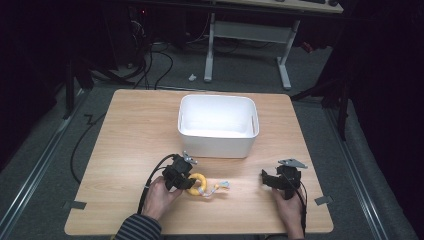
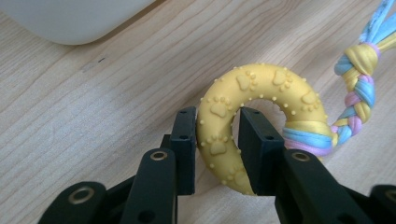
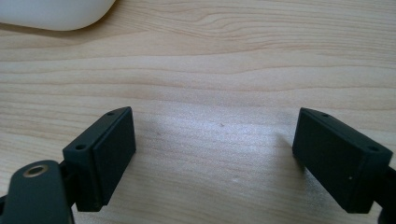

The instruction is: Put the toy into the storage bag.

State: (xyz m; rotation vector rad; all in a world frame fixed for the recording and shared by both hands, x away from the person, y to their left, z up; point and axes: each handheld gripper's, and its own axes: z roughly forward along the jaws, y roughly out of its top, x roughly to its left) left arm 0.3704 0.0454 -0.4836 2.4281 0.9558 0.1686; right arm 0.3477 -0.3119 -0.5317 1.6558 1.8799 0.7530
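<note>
Yellow rubber ring toy (image 2: 261,88) clamped by left gripper (image 2: 215,140) | right gripper (image 3: 215,154) spread, empty | risk: braided rope tail (image 2: 357,88) snagging on white bin (image 1: 218,125) rim

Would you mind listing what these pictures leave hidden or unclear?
- Bin: high view, its near wall hides part of the floor inside.
- Ring toy: left gripper view, the left gripper jaws cover its near arc, so the pictures don't settle whether it is lifted.
- Rope: left gripper view, cut off by the right edge; tiny in the high view.
- Right gripper: high view, too small to judge its opening.
</note>
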